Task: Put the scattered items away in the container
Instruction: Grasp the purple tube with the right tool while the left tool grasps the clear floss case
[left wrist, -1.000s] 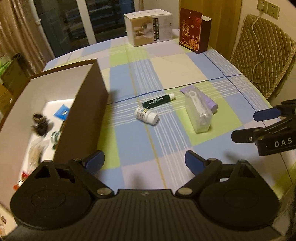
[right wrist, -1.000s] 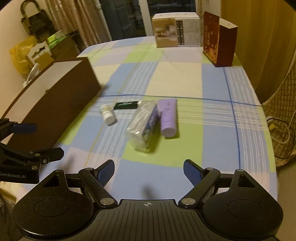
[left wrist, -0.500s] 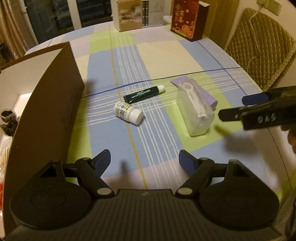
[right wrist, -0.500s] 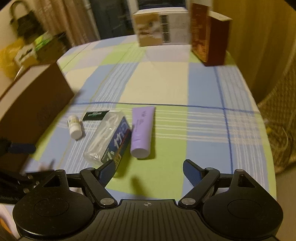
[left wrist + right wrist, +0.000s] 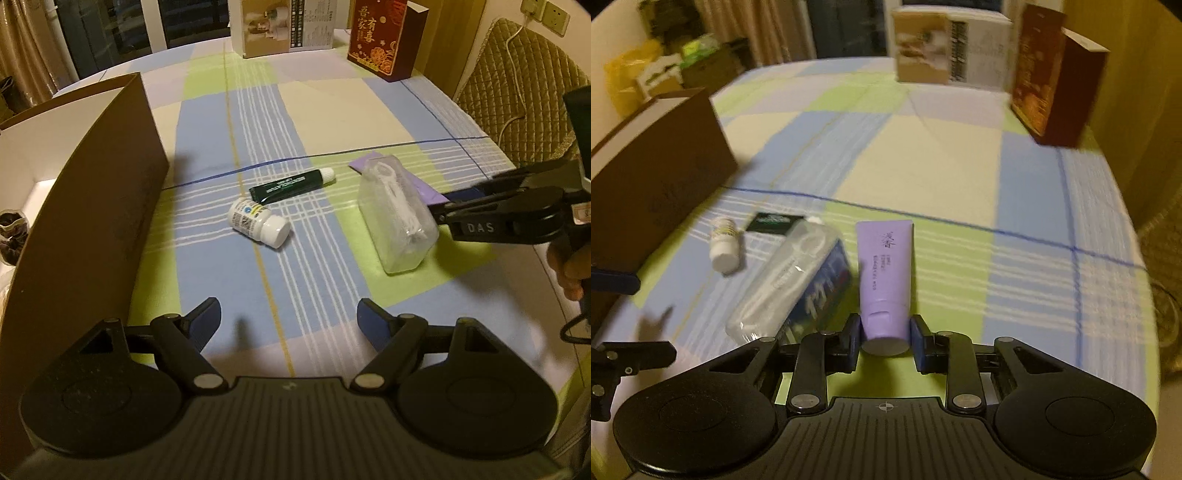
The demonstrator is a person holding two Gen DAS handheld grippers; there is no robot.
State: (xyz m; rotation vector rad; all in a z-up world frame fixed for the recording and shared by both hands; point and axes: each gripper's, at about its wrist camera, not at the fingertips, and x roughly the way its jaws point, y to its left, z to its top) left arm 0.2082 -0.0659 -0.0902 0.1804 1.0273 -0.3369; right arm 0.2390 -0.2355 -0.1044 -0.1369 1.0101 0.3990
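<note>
A purple tube (image 5: 886, 266) lies on the checked tablecloth with its cap toward me, and my right gripper (image 5: 885, 332) is shut on that cap end. To its left lies a clear plastic pack (image 5: 790, 284), then a white pill bottle (image 5: 724, 247) and a dark green tube (image 5: 772, 223). The brown container box (image 5: 85, 206) stands at the left with several small items inside. My left gripper (image 5: 290, 321) hangs open above the cloth, short of the white pill bottle (image 5: 258, 225) and the green tube (image 5: 291, 185). The right gripper (image 5: 443, 205) reaches in behind the clear pack (image 5: 397, 218).
A white carton (image 5: 280, 26) and a red gift box (image 5: 384, 40) stand at the table's far end. A quilted chair (image 5: 517, 110) is beyond the right edge. A person's hand (image 5: 569, 266) holds the right gripper. Bags and clutter (image 5: 646, 81) sit past the box.
My right gripper moved forward to the purple tube and went from open to shut on its cap end. The left gripper drifted closer to the scattered items and stayed open.
</note>
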